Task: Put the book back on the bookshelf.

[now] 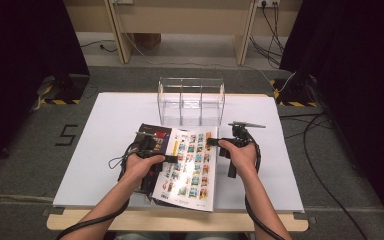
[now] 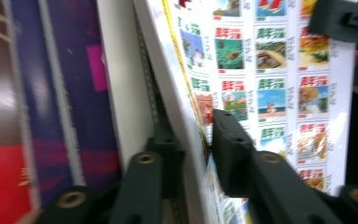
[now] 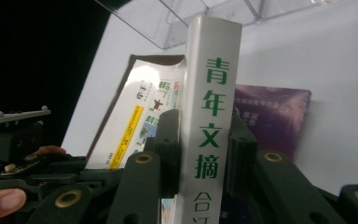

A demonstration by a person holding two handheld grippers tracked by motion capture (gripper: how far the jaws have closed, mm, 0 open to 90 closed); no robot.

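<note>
Near the front edge of the table (image 1: 110,115), middle: thick white book (image 1: 192,167) tipped up on edge, picture-grid cover facing up and right, over a purple book (image 3: 272,116) lying flat beneath. Right gripper (image 1: 214,141) clamped across the white spine (image 3: 212,116), both pads pressing. Left gripper (image 2: 200,140) straddling the cover edge, jaws slack, gap beside one pad, so not really gripping. Clear plastic rack (image 1: 191,100) at the back edge, middle, probably the destination. Risks: all weight on one pinch at the spine, so could pivot or slip out; loose cover could flop open; could drag the purple book along; could clip the rack wall and shove it backward.
</note>
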